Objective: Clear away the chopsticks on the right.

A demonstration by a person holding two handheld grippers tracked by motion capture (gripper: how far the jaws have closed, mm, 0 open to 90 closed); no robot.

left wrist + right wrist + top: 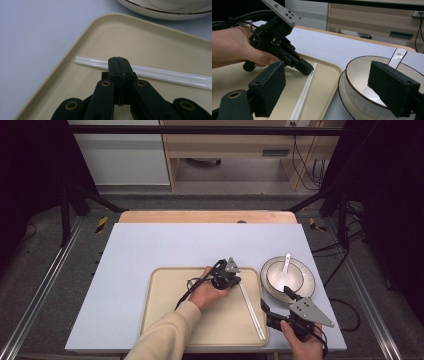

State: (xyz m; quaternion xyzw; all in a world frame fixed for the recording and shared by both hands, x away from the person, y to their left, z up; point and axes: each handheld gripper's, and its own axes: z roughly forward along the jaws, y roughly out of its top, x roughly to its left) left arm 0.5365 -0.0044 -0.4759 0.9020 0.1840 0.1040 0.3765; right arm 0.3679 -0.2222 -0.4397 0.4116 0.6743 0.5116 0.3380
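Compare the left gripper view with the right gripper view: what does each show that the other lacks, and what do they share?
Left gripper view alone: the left gripper's own jaws seen from behind, pressed shut with nothing between them, just before the white chopsticks.

Right gripper view alone: the right gripper with jaws open, a hand holding the left gripper, a white spoon in the bowl, and cabinets behind the table.

Both: the chopsticks lying on the beige tray, the plate beside it, the pale table.
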